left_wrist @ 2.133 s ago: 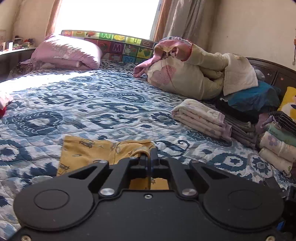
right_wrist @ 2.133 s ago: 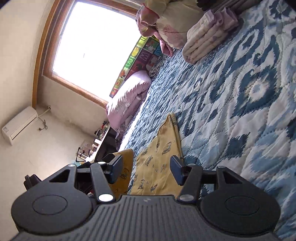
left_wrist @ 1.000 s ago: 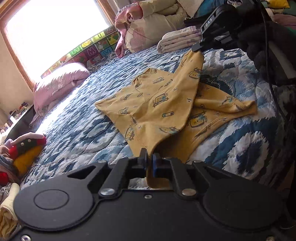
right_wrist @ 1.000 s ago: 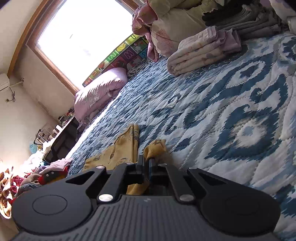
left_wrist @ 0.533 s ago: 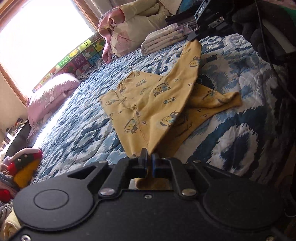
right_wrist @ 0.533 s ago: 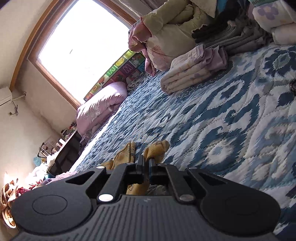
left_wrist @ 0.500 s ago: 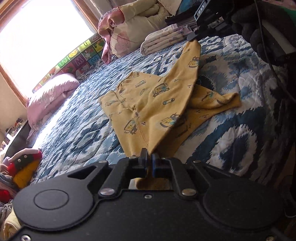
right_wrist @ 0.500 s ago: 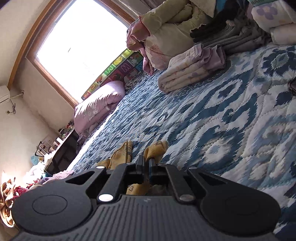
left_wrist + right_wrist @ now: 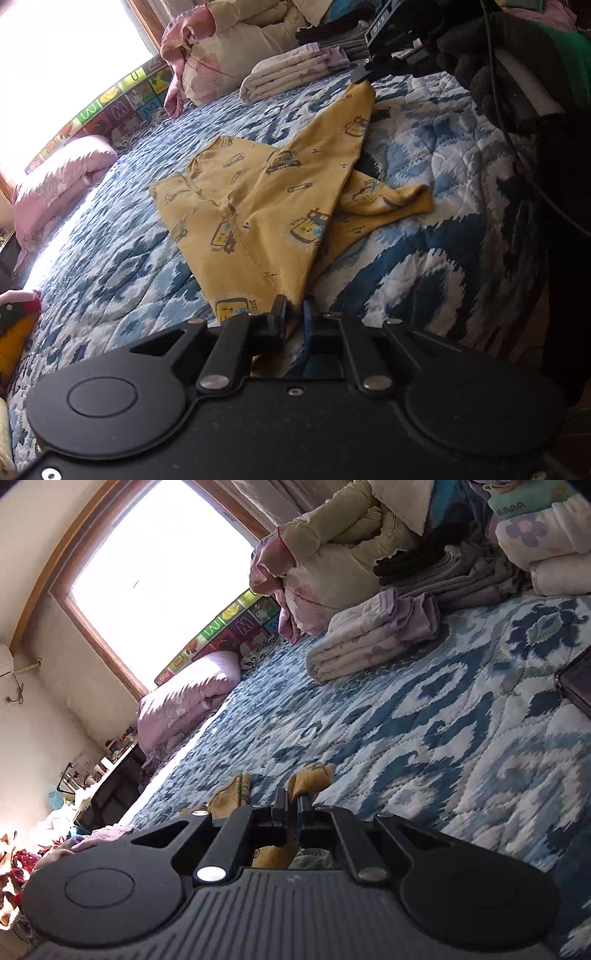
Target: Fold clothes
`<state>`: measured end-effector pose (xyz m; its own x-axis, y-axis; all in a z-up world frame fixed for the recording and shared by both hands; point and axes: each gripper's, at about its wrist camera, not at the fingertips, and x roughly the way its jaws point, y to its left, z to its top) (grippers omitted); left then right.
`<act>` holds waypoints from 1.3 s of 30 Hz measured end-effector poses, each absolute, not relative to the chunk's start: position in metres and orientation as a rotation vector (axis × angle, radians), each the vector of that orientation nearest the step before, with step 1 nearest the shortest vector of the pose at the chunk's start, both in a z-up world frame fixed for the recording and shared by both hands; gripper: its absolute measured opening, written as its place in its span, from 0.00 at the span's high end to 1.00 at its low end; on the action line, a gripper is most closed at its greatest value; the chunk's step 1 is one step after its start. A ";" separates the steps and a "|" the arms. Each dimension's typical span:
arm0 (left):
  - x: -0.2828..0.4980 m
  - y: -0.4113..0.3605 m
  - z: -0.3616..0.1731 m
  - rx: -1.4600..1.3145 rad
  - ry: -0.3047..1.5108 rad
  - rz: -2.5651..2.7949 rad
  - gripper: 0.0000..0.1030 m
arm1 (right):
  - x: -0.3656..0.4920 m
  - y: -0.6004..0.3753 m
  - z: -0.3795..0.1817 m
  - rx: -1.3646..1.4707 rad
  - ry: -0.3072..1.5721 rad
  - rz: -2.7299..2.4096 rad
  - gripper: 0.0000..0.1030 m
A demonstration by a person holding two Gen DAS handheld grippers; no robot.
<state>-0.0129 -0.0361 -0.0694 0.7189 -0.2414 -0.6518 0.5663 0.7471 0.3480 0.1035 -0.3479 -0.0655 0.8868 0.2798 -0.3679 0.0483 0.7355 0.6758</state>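
Note:
A yellow garment with cartoon car prints (image 9: pixel 266 206) lies partly lifted on the blue patterned quilt (image 9: pixel 110 258). My left gripper (image 9: pixel 293 314) is shut on its near corner, low over the quilt. My right gripper (image 9: pixel 360 74) shows in the left wrist view at the top right, shut on the far corner and holding it raised. In the right wrist view, my right gripper (image 9: pixel 291 801) pinches a bunch of the yellow cloth (image 9: pixel 308 773). The cloth stretches between the two grippers, with a fold lying under it at right.
A folded lilac-and-cream stack (image 9: pixel 373 635) sits ahead of the right gripper, with grey folded clothes (image 9: pixel 454 576) and a bundled cream duvet (image 9: pixel 332 561) behind. A pink pillow (image 9: pixel 184 701) lies by the window. A dark phone (image 9: pixel 576 679) lies on the quilt at right.
Both grippers stay shut on the garment. The left gripper has moved closer and the cloth between them looks more stretched; the right gripper has shifted slightly toward the folded stacks.

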 end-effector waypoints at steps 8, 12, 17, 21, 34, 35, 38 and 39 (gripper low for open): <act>0.012 0.018 -0.033 0.214 0.596 -0.293 0.92 | 0.107 -0.346 -0.071 0.713 0.488 0.130 0.94; 0.021 -0.009 -0.064 0.285 0.714 -0.356 0.92 | 0.109 -0.348 -0.074 0.733 0.502 0.115 0.91; 0.026 -0.008 -0.043 0.280 0.697 -0.381 0.89 | 0.111 -0.350 -0.071 0.721 0.484 0.104 0.92; 0.067 0.009 -0.012 0.247 0.643 -0.277 0.89 | 0.116 -0.352 -0.079 0.749 0.544 0.101 0.90; 0.203 -0.035 -0.016 0.320 0.674 -0.274 0.78 | 0.121 -0.347 -0.088 0.770 0.592 0.099 0.63; 0.211 -0.040 -0.019 0.345 0.682 -0.282 0.78 | 0.121 -0.347 -0.088 0.772 0.592 0.103 0.62; 0.238 -0.042 -0.032 0.359 0.732 -0.272 0.78 | 0.125 -0.346 -0.088 0.775 0.590 0.112 0.56; 0.246 -0.042 -0.036 0.358 0.751 -0.265 0.78 | 0.125 -0.345 -0.087 0.771 0.589 0.114 0.53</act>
<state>0.2464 -0.0419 -0.0359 0.7023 -0.1063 -0.7039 0.3589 0.9068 0.2211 0.1255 -0.3446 -0.0874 0.8338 0.3065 -0.4591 0.1126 0.7197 0.6851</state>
